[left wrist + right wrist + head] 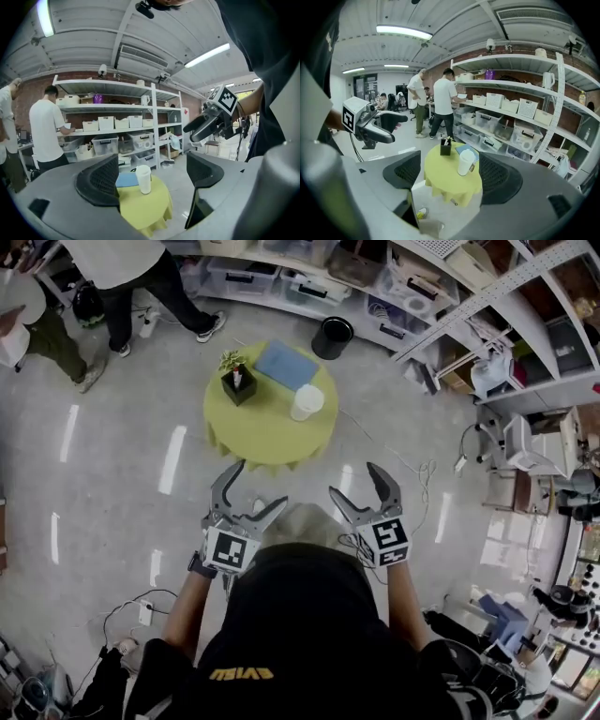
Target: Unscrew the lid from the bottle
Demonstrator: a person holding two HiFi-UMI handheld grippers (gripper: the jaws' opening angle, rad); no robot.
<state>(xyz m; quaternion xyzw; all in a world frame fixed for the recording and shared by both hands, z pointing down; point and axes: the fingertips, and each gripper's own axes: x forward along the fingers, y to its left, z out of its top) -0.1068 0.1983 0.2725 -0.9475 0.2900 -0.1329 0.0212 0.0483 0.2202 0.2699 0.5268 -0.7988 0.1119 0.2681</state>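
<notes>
Head view: left gripper (261, 486), right gripper (354, 481) open; bottle (306, 402) seemingly capped.

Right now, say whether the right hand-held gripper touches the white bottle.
Apart. Head view: right hand-held gripper over floor, short of the white bottle on the table.

The only writing we find is a short line of yellow lettering (241, 673) on the person's black top (300, 615). It lies upside down in the head view, and we cannot make out its letters for sure. Each marker cube (231, 550) bears a black-and-white square code, not words.
</notes>
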